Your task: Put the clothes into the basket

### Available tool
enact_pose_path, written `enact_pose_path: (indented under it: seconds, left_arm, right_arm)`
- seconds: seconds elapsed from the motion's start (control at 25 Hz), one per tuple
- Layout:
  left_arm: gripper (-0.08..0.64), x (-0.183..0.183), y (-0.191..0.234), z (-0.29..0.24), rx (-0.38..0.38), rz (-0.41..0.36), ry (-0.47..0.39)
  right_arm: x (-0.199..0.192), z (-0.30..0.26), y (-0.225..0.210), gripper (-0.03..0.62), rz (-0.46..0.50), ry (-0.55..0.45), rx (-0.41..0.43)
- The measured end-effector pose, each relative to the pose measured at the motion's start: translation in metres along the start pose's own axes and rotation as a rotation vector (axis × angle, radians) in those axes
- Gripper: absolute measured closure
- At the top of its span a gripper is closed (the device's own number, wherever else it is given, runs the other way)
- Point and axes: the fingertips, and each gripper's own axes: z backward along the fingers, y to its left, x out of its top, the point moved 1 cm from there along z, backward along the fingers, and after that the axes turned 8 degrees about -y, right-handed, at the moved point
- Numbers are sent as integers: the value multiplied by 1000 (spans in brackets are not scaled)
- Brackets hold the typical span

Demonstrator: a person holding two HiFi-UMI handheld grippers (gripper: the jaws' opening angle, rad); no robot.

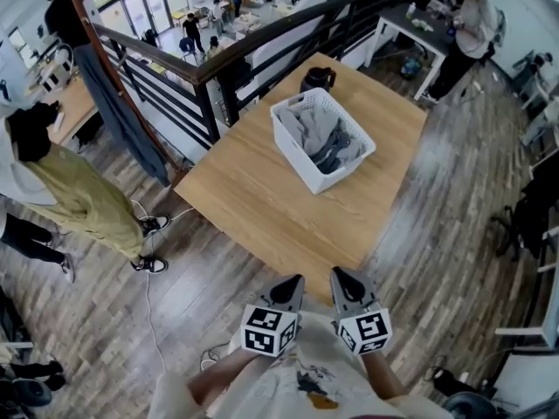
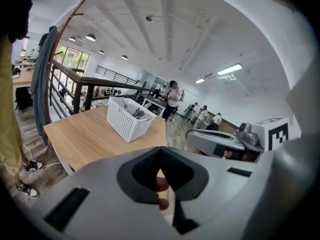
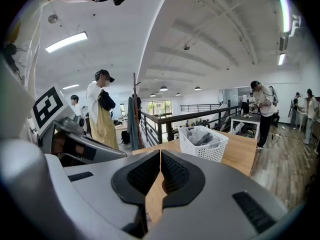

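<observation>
A white perforated basket stands on the far half of the wooden table, filled with grey clothes. It also shows in the left gripper view as the basket and in the right gripper view as the basket. My left gripper and right gripper hover side by side at the table's near edge, pulled back close to my body. Both are shut with nothing between the jaws, and both point toward the basket.
A dark object sits on the table behind the basket. A black railing runs along the table's far left side. A person in a yellow apron stands at the left; another person stands by a white desk far right.
</observation>
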Motion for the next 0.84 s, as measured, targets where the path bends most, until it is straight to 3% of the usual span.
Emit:
enact_pose_path:
  seconds: [0.36,0.64,0.84]
  left_arm:
    - [558,1,8,3,16,21,-12]
    - [558,3,1,3,-9,-2,-17]
    - [558,16,-6,-1,-28,-12,-36]
  right_arm:
    - [31,4,24,561,2,-65,4]
    - [28,6,31,561,9,-55,-6]
    - [36,12,20,561,9,-61,-61]
